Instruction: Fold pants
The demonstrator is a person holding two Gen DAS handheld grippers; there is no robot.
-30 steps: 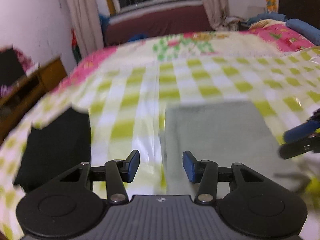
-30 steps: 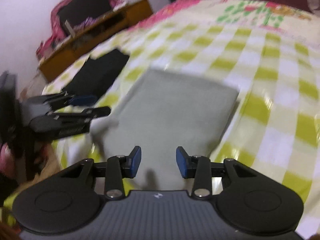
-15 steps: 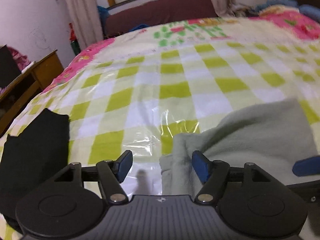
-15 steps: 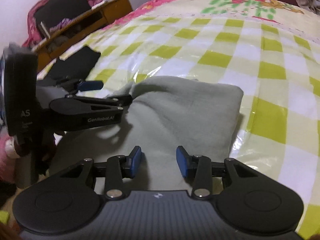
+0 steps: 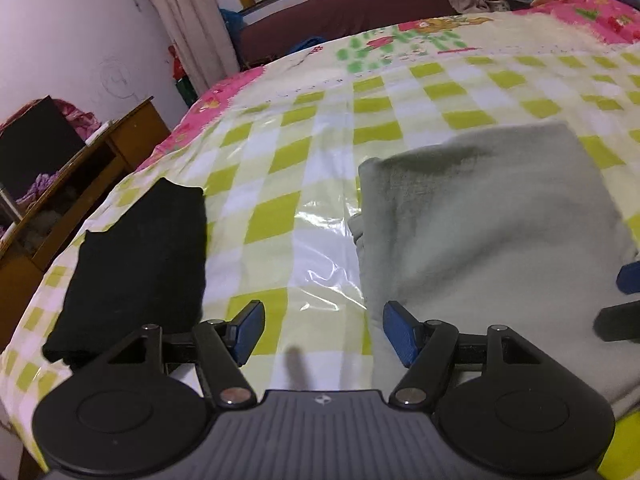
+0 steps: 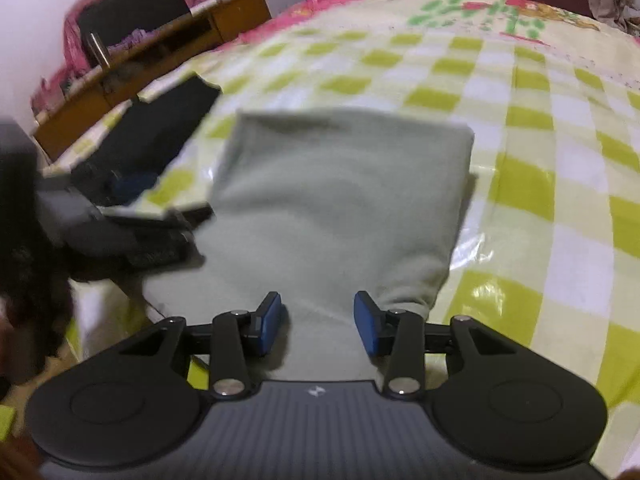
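Left gripper (image 5: 323, 332): spread wide, holding nothing, hovering low over the bed. Its right finger sits over the near left edge of the pants; its left finger is over bare bedcover.

Right gripper (image 6: 318, 322): spread, holding nothing, with both blue pads over the near end of the pants. Whether the pads touch the cloth cannot be told.

Pants (image 6: 340, 200): grey-green, lying on the bed as a folded block straight ahead of the right gripper and ahead and to the right of the left one. The far edge looks square; the near left edge shows loose, uneven layers.

Black garment (image 5: 136, 264): folded, ahead and to the left of the left gripper, apart from the pants with a strip of bedcover between.

Bed (image 5: 400, 92): checked green and white cover with a glossy plastic sheet on top, open and bare beyond the pants.

Risk: the plastic sheet looks slick, so a push or tug could slide the whole block instead of creasing it. A pinch at the ragged left edge may catch only the top layer and pull the fold open.

Risk: the grippers sit close together, so a crossing move could knock them.

Room: free bed ahead and to the right. The bed's edge and a wooden cabinet (image 6: 168, 48) lie to the left.
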